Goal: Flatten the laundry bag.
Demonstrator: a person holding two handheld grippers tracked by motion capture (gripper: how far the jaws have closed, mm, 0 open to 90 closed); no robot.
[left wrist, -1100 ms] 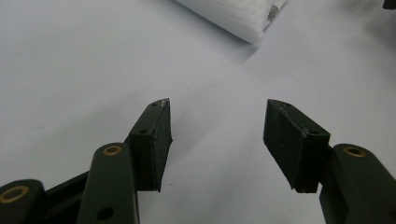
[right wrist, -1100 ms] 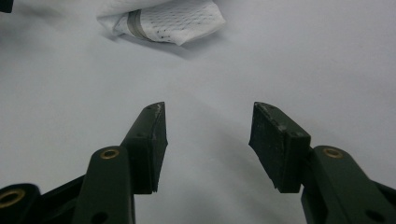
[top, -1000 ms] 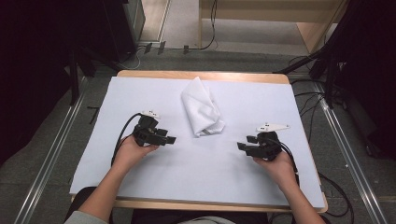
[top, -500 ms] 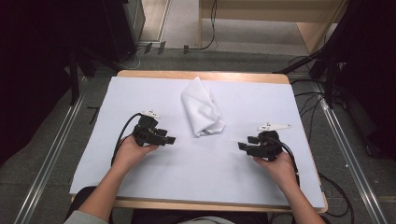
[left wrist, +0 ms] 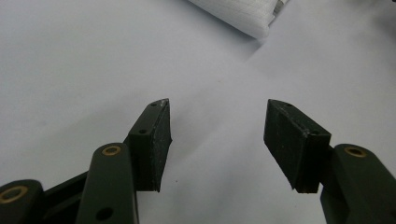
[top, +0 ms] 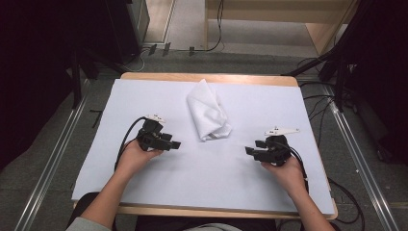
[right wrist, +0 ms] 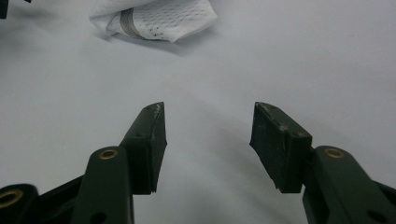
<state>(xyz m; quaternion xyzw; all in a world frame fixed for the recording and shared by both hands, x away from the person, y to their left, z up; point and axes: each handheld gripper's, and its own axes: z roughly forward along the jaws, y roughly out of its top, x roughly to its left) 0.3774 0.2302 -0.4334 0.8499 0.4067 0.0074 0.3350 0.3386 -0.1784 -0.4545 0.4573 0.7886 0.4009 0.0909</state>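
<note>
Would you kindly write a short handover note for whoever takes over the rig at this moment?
Left gripper: open, empty, resting low on the white table cover, pointing toward the middle.
Right gripper: open, empty, on the cover at the right.
White cloth: bunched in a loose fold at the middle far part of the cover, between and beyond both grippers, touched by neither.
Done: nothing visible yet.
Left: probably reach for the cloth and grasp it.

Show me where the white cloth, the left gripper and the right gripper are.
white cloth (top: 207,111), high view, middle of the folded bundle.
left gripper (top: 174,144), high view, between its open jaw tips.
right gripper (top: 251,148), high view, between its open jaw tips.
</note>
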